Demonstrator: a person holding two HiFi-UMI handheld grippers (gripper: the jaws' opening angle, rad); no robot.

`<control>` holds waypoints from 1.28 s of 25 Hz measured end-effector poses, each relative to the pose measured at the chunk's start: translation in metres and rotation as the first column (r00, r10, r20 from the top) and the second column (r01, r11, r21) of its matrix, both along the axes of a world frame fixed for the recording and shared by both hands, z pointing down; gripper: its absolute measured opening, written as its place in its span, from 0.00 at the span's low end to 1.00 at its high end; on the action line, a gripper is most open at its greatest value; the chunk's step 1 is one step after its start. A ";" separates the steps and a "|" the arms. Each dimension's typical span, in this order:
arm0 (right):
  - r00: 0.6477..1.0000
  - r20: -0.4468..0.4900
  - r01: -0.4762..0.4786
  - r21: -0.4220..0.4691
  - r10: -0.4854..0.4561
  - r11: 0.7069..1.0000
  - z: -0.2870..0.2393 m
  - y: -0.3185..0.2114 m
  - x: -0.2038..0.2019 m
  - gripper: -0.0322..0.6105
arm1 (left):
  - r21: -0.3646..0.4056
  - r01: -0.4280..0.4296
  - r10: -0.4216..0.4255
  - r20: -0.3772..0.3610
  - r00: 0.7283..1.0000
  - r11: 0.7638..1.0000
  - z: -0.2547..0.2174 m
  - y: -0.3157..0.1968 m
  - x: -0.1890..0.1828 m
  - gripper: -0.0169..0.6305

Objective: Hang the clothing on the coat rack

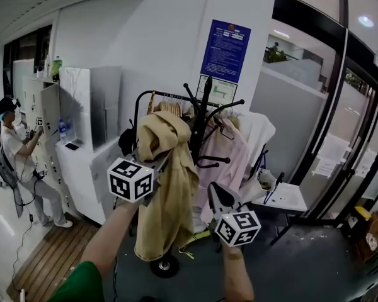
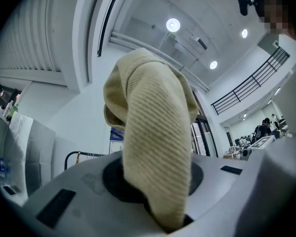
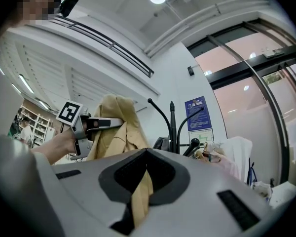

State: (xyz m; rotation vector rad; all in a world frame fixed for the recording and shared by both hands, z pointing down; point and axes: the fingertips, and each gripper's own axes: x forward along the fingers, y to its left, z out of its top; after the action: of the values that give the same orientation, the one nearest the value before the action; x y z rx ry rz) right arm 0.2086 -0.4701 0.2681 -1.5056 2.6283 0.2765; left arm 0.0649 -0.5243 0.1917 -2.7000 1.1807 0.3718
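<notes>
A beige knit garment (image 1: 167,187) hangs in front of the black coat rack (image 1: 205,109), bunched at the top near the rack's hooks. My left gripper (image 1: 166,160) is shut on its upper part, and in the left gripper view the ribbed fabric (image 2: 155,147) rises out from between the jaws. Lower and to the right, my right gripper (image 1: 215,194) is shut on an edge of the same garment. In the right gripper view a beige strip (image 3: 138,201) runs between the jaws, with the left gripper (image 3: 108,123) and the rack's prongs (image 3: 172,125) ahead.
A pink garment (image 1: 225,162) and a white one (image 1: 259,131) hang on the rack's right side. A rail with wooden hangers (image 1: 169,104) stands behind, and the round rack base (image 1: 165,267) below. A white folding table (image 1: 283,199) stands at right, glass doors beyond it. At far left a person (image 1: 16,153) stands by white cabinets (image 1: 88,124).
</notes>
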 end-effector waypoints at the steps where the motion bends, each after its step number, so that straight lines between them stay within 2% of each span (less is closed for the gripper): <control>1: 1.000 0.004 -0.003 -0.001 0.003 1.000 -0.005 -0.007 -0.002 0.06 | 0.000 0.000 0.000 0.000 1.000 1.000 -0.003 -0.004 0.000 0.13; 8: 1.000 0.012 -0.013 0.037 0.012 0.999 -0.050 -0.038 -0.012 0.06 | 0.017 -0.005 0.004 0.020 1.000 1.000 -0.025 -0.024 0.009 0.13; 15: 1.000 0.002 -0.020 0.091 0.020 0.996 -0.070 -0.051 -0.022 0.06 | 0.062 -0.024 0.023 0.022 0.999 0.998 -0.051 -0.036 0.027 0.13; 22: 0.999 -0.002 -0.044 0.095 0.044 0.995 -0.080 -0.069 -0.019 0.06 | 0.029 -0.038 0.037 0.025 0.999 0.999 -0.061 -0.070 0.049 0.13; 32: 0.995 -0.012 -0.095 0.091 0.097 0.991 -0.081 -0.087 -0.004 0.06 | -0.011 -0.056 0.057 0.071 0.996 0.998 -0.044 -0.097 0.074 0.13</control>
State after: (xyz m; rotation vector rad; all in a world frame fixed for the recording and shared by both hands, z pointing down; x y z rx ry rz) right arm 0.2042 -0.5568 0.1871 -1.6086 2.5219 0.4120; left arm 0.1387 -0.6214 0.1478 -2.7345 1.0915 0.2763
